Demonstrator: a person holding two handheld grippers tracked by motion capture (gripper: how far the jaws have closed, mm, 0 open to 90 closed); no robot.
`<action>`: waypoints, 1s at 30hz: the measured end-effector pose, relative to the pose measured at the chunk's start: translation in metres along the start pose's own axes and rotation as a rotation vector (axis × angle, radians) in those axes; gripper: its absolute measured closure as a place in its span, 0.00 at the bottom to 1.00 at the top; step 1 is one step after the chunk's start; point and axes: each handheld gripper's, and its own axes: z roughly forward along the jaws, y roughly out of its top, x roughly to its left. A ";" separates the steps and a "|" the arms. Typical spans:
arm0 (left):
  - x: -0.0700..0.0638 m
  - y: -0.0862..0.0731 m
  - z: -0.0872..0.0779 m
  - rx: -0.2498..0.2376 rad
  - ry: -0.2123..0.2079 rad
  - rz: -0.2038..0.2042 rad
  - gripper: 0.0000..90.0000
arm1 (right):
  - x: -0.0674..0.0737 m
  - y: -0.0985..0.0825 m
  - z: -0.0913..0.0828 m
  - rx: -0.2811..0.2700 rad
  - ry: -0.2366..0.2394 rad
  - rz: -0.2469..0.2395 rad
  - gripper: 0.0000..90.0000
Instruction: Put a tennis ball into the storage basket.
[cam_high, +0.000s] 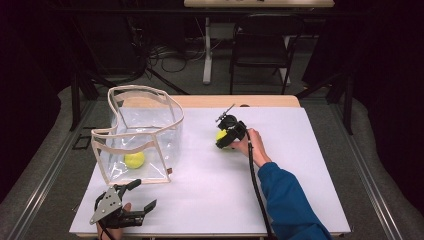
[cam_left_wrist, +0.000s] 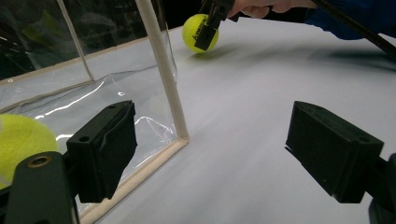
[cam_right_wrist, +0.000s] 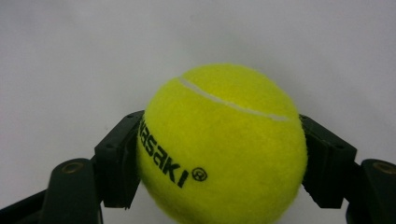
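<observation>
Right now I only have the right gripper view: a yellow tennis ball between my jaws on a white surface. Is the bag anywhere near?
Observer: The clear bag stands open at the table's left side, well apart from your right gripper.
Operator: Is anything in it?
Observer: Yes, a second tennis ball lies on the bag's floor near its front wall.
Operator: Where's my left gripper?
Observer: The left gripper sits at the near edge, just in front of the bag, with its jaws wide open and nothing between them.
Operator: Is my ball off the table?
Observer: The gripped ball looks to be resting on the white table.
</observation>
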 end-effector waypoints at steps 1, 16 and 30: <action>0.000 0.000 0.000 -0.001 0.000 -0.001 0.18 | 0.000 0.001 -0.001 -0.001 0.007 0.007 0.29; -0.001 0.001 -0.001 -0.005 0.009 0.005 0.17 | 0.004 0.005 -0.023 -0.024 -0.007 -0.025 0.29; -0.001 0.000 0.000 -0.002 0.005 0.003 0.18 | 0.013 0.009 -0.041 -0.015 -0.016 -0.059 0.29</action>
